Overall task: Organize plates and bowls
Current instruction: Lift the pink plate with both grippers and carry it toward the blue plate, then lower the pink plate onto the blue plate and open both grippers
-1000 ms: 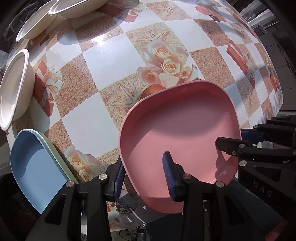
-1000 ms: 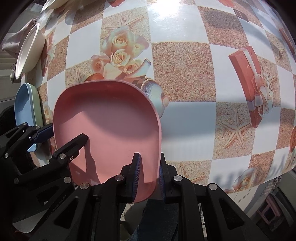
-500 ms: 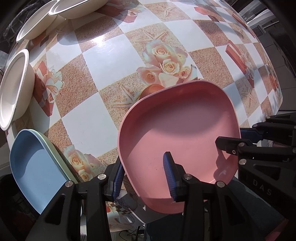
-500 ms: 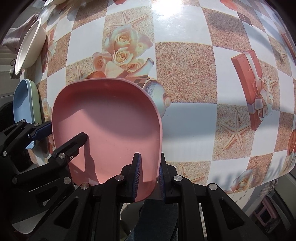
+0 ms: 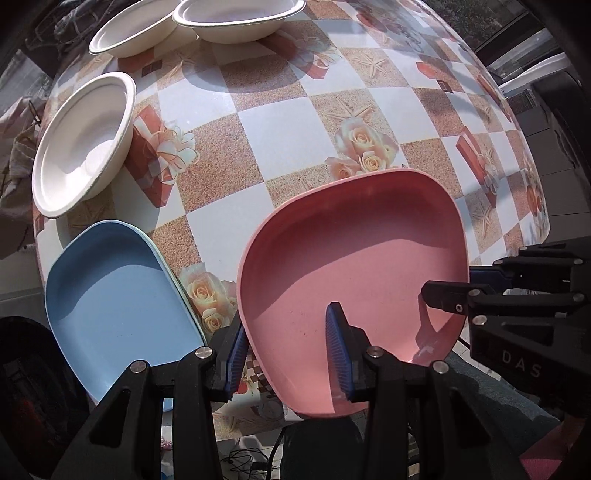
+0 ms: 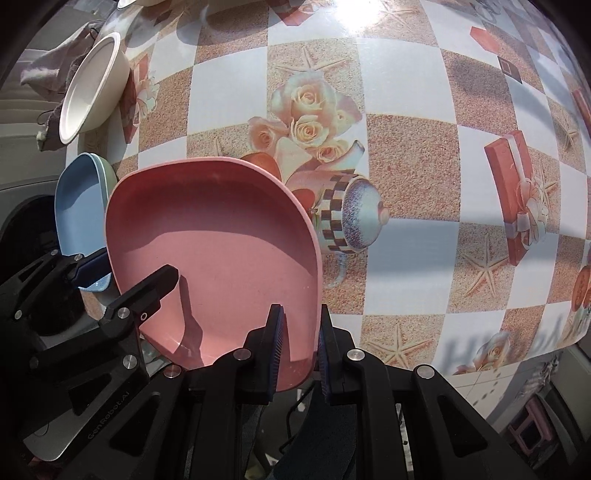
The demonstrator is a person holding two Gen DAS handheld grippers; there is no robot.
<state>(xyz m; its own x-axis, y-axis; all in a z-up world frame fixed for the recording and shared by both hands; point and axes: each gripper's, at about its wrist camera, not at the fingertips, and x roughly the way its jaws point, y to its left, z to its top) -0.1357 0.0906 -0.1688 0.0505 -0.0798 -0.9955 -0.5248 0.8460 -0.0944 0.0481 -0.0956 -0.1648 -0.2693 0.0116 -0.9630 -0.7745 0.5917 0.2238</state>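
A pink plate (image 5: pixel 354 258) hangs over the table's near edge, also in the right wrist view (image 6: pixel 214 243). My right gripper (image 6: pixel 299 343) is shut on its near right rim. My left gripper (image 5: pixel 286 347) is open, its jaws straddling the plate's left rim, one blue pad inside the plate and one outside. A blue plate (image 5: pixel 114 295) lies on a green plate to the left; it also shows in the right wrist view (image 6: pixel 77 210). Three white bowls stand further back: one at the left (image 5: pixel 85 140), two at the far edge (image 5: pixel 136 29) (image 5: pixel 236 18).
The table (image 5: pixel 266 122) has a checkered cloth with roses and gift boxes. The right gripper's body (image 5: pixel 517 295) shows at the right of the left wrist view. The floor lies below the near table edge.
Both grippers have lifted and pulled back a little with the pink plate; more of the table and bowls shows. The left jaws stay open around the rim.
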